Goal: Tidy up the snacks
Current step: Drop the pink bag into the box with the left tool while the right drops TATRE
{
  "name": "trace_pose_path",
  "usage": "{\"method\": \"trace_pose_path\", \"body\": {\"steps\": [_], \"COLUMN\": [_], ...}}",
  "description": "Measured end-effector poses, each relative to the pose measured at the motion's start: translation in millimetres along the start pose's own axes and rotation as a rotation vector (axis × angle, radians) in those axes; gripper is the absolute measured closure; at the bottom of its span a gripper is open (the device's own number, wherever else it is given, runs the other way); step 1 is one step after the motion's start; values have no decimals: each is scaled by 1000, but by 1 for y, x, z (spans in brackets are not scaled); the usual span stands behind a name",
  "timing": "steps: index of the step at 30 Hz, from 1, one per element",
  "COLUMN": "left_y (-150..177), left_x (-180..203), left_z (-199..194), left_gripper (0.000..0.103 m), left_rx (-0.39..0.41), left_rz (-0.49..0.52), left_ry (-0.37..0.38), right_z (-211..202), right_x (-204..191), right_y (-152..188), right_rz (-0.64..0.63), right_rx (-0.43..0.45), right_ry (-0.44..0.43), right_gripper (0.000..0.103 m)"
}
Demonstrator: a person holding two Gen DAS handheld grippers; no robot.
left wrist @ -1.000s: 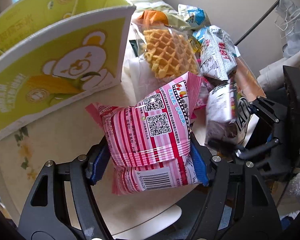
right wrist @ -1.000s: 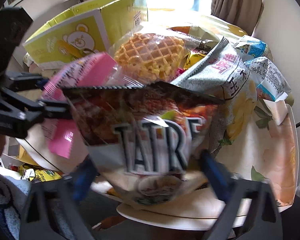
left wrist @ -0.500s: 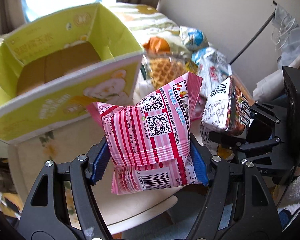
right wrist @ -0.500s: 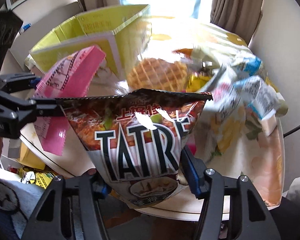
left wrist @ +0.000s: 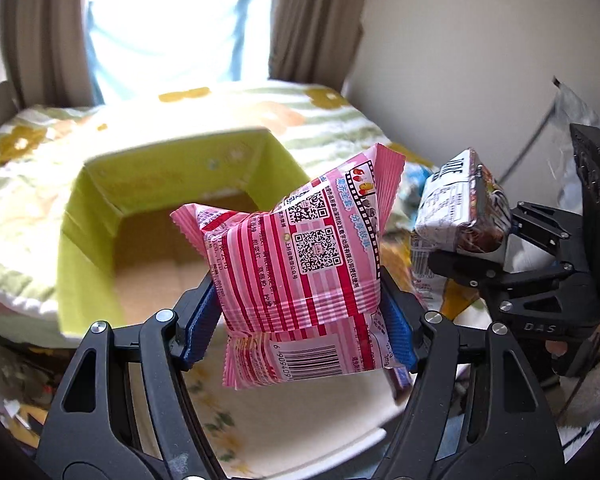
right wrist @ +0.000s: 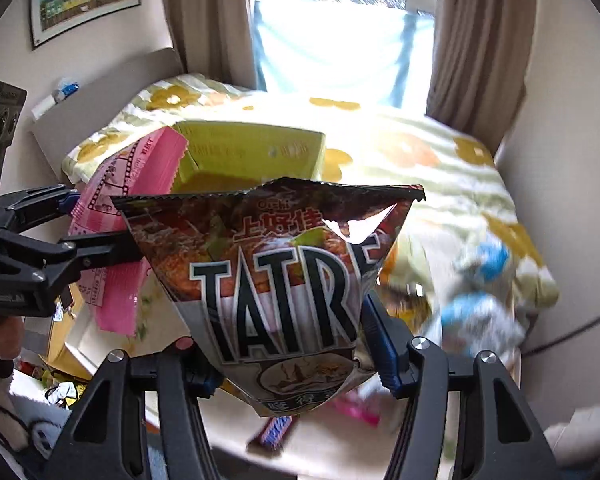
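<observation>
While the left gripper (left wrist: 300, 316) clamps the pink packet (left wrist: 300, 264) and the right gripper (right wrist: 290, 354) the dark chip bag (right wrist: 276, 280) above the yellow box (left wrist: 172, 216), both look light, puffy, crushable, best pinched low.

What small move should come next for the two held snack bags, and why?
Probably carry the pink bag, clamped in the left gripper, forward over the open yellow box, since its cardboard floor looks bare. The right gripper grips the dark bag.

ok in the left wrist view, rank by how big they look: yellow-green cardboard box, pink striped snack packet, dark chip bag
1. yellow-green cardboard box
2. pink striped snack packet, though nearness to the camera inflates it
3. dark chip bag, seen edge-on
</observation>
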State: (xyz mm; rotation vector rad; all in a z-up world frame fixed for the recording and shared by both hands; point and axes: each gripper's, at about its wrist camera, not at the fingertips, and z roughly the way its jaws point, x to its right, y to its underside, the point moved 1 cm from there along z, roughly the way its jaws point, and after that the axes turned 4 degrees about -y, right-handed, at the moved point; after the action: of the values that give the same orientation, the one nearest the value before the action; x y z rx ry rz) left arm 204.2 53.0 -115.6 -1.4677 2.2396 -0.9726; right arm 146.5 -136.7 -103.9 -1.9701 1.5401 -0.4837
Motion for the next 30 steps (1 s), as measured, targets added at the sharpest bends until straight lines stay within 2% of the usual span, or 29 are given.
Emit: {"method": "trace_pose_path", "body": {"steps": [5,10,13,18,25,28,29,30], "left_y": [-27,-47,-57,-66,-60,-62,-61,-61], "left_x": [-28,-53,-73,-103,-125,-123,-123,-123], "left_z": [1,14,31,74,140,151,153,156], "left_gripper": [35,35,35,34,32,25,21,11], "left_rx": [28,22,-14,-82,-209,-216,-224,-236], "left_rz": [-60,-122,-184,-267,-263,-224,-221,-219], "left_ry": [-70,-160,-205,-233,-303,-339,-341,-342], "right_z": [10,34,52,79,119,130,133,135], "right_x": [-7,-11,-13,-14,-7,-7,-6,-3], "right_y": [-36,-71,-89,-108,-117,-119,-120,-120], "right_rz": [-28,-63,-72,-63,-49,-36,-32,-27], "right_rx": [26,38,28,-7,-92,-113,-116,-120], "right_ry": [-47,-111,-152,-193,-217,-219,-221,-223], "right_gripper": [48,48,48,48,48,48,48,48]}}
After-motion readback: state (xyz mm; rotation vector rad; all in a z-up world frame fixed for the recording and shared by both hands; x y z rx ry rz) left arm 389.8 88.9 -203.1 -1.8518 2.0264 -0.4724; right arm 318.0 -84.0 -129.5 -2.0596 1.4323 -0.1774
